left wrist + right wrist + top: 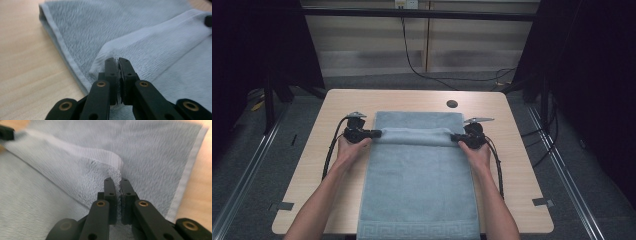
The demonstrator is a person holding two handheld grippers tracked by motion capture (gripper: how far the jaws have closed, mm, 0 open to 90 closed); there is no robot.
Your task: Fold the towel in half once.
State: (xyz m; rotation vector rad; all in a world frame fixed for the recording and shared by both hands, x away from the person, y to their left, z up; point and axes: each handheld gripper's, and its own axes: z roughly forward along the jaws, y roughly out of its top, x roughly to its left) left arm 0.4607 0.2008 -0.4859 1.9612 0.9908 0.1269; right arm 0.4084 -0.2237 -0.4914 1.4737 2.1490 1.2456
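While the high view shows the towel (419, 175) folded across, both gripper views show jaws clamped on its edge.

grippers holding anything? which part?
Both hold the blue towel: left gripper and right gripper each pinch one end of a raised fold, at opposite side edges.

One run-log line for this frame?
stage: folding towel | left gripper: shut on towel edge | right gripper: shut on towel edge | fold lifted across table
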